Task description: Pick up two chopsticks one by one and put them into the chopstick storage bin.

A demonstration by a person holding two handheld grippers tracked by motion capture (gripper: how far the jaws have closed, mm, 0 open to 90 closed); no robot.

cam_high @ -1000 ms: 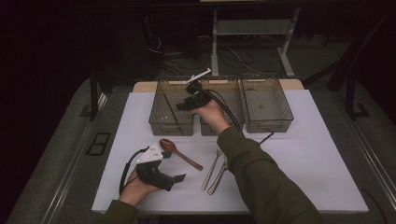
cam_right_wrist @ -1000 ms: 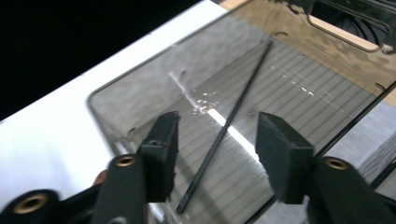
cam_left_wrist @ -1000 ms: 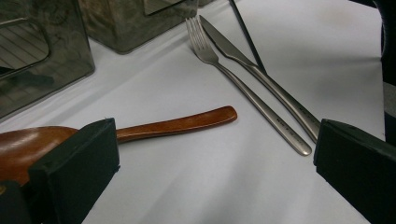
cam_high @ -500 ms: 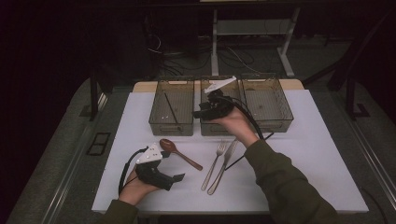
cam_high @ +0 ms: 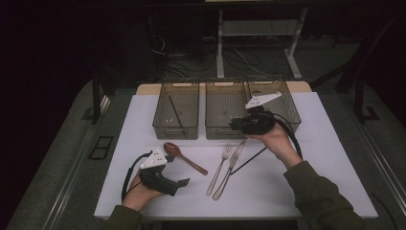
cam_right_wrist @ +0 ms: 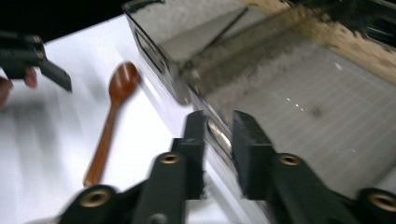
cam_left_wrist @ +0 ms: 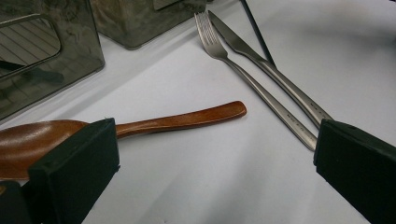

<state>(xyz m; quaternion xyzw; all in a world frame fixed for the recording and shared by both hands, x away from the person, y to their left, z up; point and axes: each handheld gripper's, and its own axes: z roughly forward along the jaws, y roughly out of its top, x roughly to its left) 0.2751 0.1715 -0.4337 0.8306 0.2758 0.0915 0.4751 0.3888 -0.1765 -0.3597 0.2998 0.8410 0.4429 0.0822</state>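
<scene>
A brown wooden spoon (cam_high: 184,157) (cam_left_wrist: 177,120) (cam_right_wrist: 109,130) lies on the white table (cam_high: 143,124). To its right lie a steel fork (cam_high: 220,170) (cam_left_wrist: 252,77), a knife (cam_high: 231,167) (cam_left_wrist: 275,70) and a thin black stick (cam_high: 249,159). My left gripper (cam_high: 181,186) (cam_left_wrist: 215,140) rests at the front left, open wide, with the spoon's bowl by one jaw. My right gripper (cam_high: 234,125) (cam_right_wrist: 218,126) hovers at the middle bin's (cam_high: 224,86) front right corner and points left. Its jaws have just been closing to a narrow gap, with nothing gripped between them.
Three clear bins stand in a row at the back. The left bin (cam_high: 175,127) holds another black stick (cam_high: 176,115), and the right bin (cam_high: 287,103) stands behind my right hand. The table's front edge runs just below my left hand.
My right hand has swept to the right from above the left bin, past the middle bin, to the gap between the middle and right bins. My left gripper has stayed put.
</scene>
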